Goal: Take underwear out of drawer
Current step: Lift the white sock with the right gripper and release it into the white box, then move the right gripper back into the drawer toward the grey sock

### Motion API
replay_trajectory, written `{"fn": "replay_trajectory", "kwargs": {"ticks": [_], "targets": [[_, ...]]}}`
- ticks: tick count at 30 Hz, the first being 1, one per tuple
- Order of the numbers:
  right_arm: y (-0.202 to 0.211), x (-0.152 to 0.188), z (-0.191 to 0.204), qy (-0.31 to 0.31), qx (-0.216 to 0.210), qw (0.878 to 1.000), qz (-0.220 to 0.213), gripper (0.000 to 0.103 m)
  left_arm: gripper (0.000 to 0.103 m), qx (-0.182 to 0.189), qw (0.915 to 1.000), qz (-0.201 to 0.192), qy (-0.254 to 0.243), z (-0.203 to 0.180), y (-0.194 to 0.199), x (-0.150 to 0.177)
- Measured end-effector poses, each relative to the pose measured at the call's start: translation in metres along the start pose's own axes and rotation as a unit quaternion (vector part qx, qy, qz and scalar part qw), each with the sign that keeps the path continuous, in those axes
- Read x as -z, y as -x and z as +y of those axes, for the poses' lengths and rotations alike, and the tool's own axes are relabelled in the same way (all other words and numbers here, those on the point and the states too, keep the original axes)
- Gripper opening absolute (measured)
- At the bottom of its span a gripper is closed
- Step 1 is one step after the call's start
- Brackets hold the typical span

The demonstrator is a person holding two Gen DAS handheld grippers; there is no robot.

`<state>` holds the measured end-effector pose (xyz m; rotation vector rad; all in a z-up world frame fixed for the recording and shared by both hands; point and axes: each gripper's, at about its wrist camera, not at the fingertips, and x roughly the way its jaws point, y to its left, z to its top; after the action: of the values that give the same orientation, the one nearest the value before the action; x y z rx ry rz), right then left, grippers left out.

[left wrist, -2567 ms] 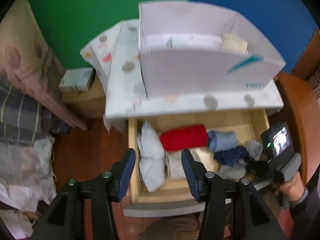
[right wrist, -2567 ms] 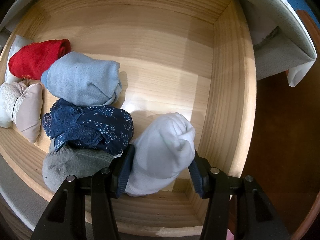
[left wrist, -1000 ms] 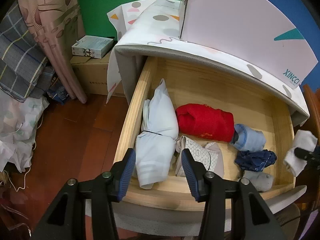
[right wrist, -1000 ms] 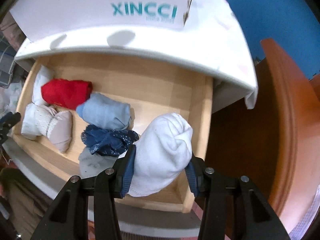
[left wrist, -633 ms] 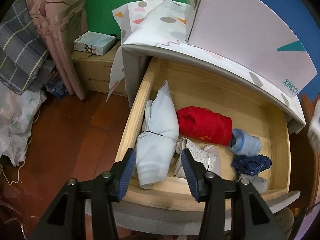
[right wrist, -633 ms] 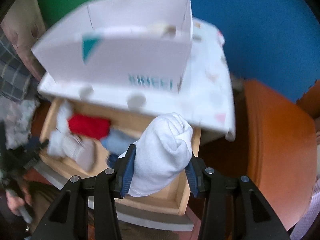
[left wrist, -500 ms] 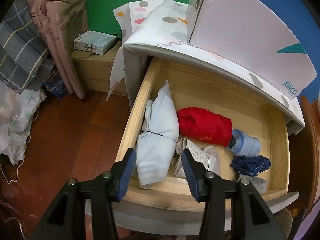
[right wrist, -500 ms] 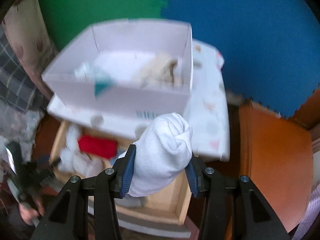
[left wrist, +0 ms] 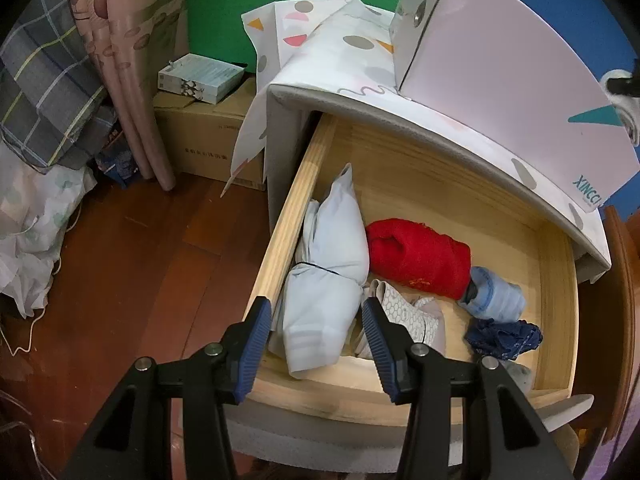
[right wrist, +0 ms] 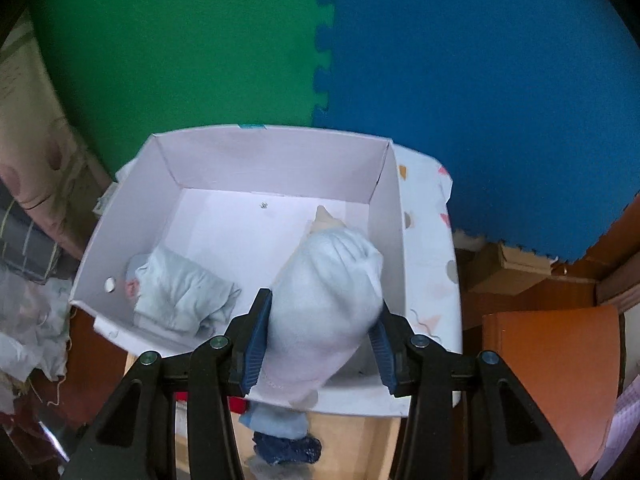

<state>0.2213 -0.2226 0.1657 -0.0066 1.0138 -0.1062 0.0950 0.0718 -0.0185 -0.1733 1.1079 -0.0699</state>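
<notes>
White roll held over the box

White rolled underwear (right wrist: 320, 304) sits clamped between the jaws of the right gripper (right wrist: 318, 338), both blue pads pressed into its sides. Beyond and below those jaws lies the open pale box (right wrist: 384, 216), with a folded grey garment (right wrist: 180, 292) on its floor to the left of the roll and a beige piece (right wrist: 326, 220) just past the roll's tip. Beneath the jaws, a light blue roll (right wrist: 276, 420) and a dark blue lace piece (right wrist: 288, 448) show in the wooden drawer (left wrist: 288, 232).

Over the drawer's front left corner hangs the left gripper (left wrist: 316, 344), its jaws partly apart and gripping nothing; whether they touch the cloth I cannot tell. A pale blue bundle (left wrist: 324, 304) lies between and below them, a patterned beige roll (left wrist: 404, 312) just right of them, a red roll (left wrist: 420, 256) further ahead
</notes>
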Motion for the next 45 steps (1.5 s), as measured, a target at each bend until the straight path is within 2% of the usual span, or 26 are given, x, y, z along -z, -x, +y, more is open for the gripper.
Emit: {"fn": "replay_trajectory", "kwargs": {"ticks": [8, 14, 15, 16, 19, 25, 30, 32, 33, 38, 45], "targets": [[-0.047, -0.004, 0.002, 0.000, 0.014, 0.999, 0.038, 0.043, 0.049, 0.010, 0.9999, 0.005, 0.009, 0.003, -0.003, -0.001], [-0.055, -0.005, 0.001, -0.007, 0.018, 0.999, 0.041, 0.046, 0.049, 0.014, 0.9998, 0.009, 0.010, 0.003, -0.004, -0.002], [-0.053, -0.006, 0.000, -0.009, 0.016, 0.999, 0.040, 0.050, 0.049, 0.014, 0.9998, 0.010, 0.010, 0.003, -0.004, -0.002], [-0.051, -0.006, -0.001, -0.011, 0.014, 0.999, 0.037, 0.056, 0.049, 0.015, 0.9998, 0.012, 0.010, 0.003, -0.005, -0.002], [-0.035, -0.006, -0.004, -0.015, 0.007, 0.999, 0.028, 0.065, 0.049, 0.013, 0.9996, 0.022, 0.011, 0.003, -0.009, -0.003], [0.007, 0.008, -0.003, -0.001, -0.010, 1.000, 0.017, 0.067, 0.049, 0.015, 0.9992, 0.038, -0.001, -0.001, -0.013, -0.002], [0.041, 0.038, -0.004, 0.018, -0.022, 0.999, 0.019, 0.070, 0.049, 0.013, 0.9993, 0.034, -0.009, -0.005, -0.011, 0.000], [0.048, 0.051, -0.004, 0.024, -0.028, 0.999, 0.026, 0.074, 0.049, 0.013, 0.9992, 0.034, -0.015, -0.006, -0.010, 0.000], [0.051, 0.063, -0.003, 0.031, -0.032, 0.998, 0.034, 0.077, 0.049, 0.011, 0.9993, 0.032, -0.018, -0.007, -0.009, 0.001], [0.038, 0.105, 0.001, 0.047, -0.036, 0.995, 0.081, 0.078, 0.049, 0.008, 0.9994, 0.029, -0.020, -0.007, -0.007, 0.002], [-0.036, 0.166, 0.010, 0.034, -0.053, 0.979, 0.192, 0.078, 0.049, 0.009, 0.9995, 0.029, -0.012, -0.001, -0.005, 0.002]]}}
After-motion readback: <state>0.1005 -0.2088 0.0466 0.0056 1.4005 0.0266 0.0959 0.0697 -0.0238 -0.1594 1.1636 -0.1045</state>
